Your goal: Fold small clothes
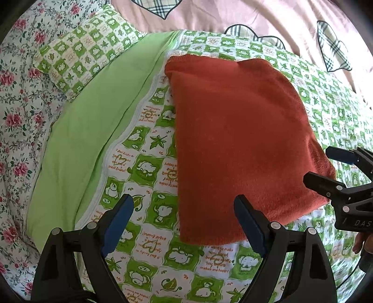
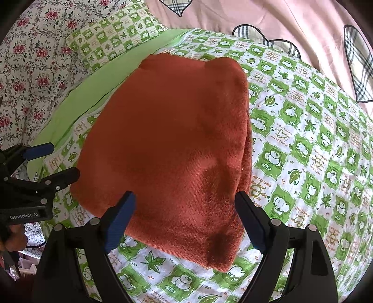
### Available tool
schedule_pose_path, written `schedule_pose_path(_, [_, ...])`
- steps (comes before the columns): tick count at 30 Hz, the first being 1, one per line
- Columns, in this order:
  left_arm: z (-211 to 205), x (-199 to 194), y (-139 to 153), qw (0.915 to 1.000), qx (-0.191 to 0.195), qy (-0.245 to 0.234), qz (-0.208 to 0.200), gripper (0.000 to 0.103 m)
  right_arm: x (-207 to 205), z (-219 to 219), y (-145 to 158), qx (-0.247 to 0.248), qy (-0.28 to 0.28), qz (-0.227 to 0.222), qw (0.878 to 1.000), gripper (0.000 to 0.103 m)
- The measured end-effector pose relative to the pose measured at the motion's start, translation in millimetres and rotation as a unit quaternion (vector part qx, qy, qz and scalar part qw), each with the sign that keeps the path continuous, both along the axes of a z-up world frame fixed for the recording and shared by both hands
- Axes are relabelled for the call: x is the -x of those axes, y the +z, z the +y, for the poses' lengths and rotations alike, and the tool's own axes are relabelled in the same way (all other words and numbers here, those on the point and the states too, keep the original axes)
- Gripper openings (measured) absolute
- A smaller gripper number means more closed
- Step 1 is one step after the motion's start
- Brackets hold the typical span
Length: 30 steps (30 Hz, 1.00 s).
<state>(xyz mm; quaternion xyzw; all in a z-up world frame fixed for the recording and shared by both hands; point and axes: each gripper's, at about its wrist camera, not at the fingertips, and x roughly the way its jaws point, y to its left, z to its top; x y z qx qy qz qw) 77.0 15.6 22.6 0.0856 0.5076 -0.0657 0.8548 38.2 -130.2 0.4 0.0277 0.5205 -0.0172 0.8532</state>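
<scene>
A rust-orange knitted garment (image 1: 242,139) lies folded into a thick rectangle on a green-and-white patterned quilt (image 1: 149,172); it also shows in the right wrist view (image 2: 172,149). My left gripper (image 1: 184,223) is open and empty, hovering above the garment's near left corner. My right gripper (image 2: 186,221) is open and empty, above the garment's near edge. Each gripper shows in the other's view: the right one (image 1: 326,167) by the garment's right corner, the left one (image 2: 58,163) by its left side.
A plain green sheet (image 1: 88,125) lies left of the quilt. A matching patterned pillow (image 1: 84,53) sits at the back left on floral bedding (image 1: 18,98). A pink cover with plaid hearts (image 1: 291,21) lies behind the quilt.
</scene>
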Motion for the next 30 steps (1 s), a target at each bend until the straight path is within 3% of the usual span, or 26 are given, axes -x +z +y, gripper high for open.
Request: schedule_pose_path(30, [-1, -12, -1, 0.9999, 0.01, 0.002, 0.005, 0.09, -7, -7, 4, -0.003, -0.008, -0.009, 1.0, 0.087])
